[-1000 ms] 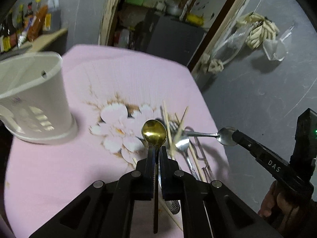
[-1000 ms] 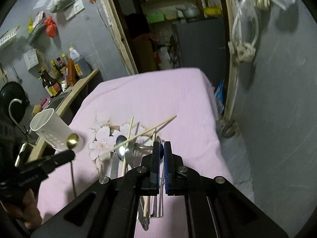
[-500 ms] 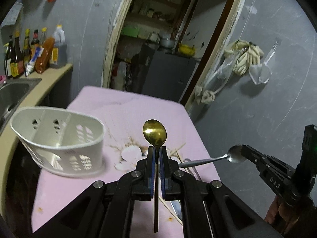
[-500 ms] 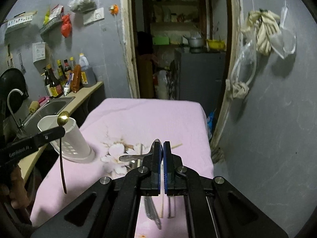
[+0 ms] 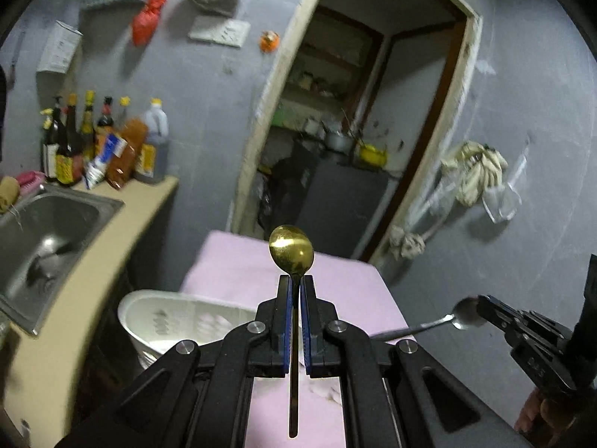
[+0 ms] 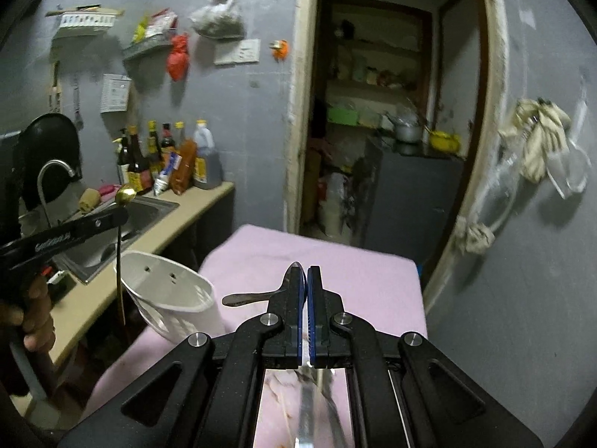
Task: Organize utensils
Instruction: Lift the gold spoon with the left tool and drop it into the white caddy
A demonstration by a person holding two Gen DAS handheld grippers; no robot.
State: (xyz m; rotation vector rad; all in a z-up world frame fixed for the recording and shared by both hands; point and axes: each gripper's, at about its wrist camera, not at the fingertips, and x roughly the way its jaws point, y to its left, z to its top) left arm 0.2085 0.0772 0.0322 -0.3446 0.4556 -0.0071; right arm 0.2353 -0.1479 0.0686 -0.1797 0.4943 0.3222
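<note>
My left gripper (image 5: 295, 280) is shut on a gold spoon (image 5: 291, 250), bowl up above the fingertips, handle hanging straight down between the jaws. It is raised above the white slotted utensil holder (image 5: 175, 317) on the pink cloth. My right gripper (image 6: 306, 272) is shut on a silver spoon (image 6: 246, 298), whose handle sticks out to the left; the left wrist view shows that silver spoon (image 5: 462, 315) pinched at its bowl. The right wrist view has the left gripper (image 6: 121, 216) with the gold spoon (image 6: 125, 192) over the holder (image 6: 175, 291).
A pink flowered tablecloth (image 6: 335, 257) covers the table. A steel sink (image 5: 48, 231) and a beige counter with sauce bottles (image 5: 97, 138) lie left of the table. A doorway (image 6: 373, 130) opens behind the table; a grey wall (image 5: 522, 224) runs along its right.
Both grippers have risen from the table with their spoons and tilted up, so the utensil pile has dropped out of view. The holder now sits low in both views.
</note>
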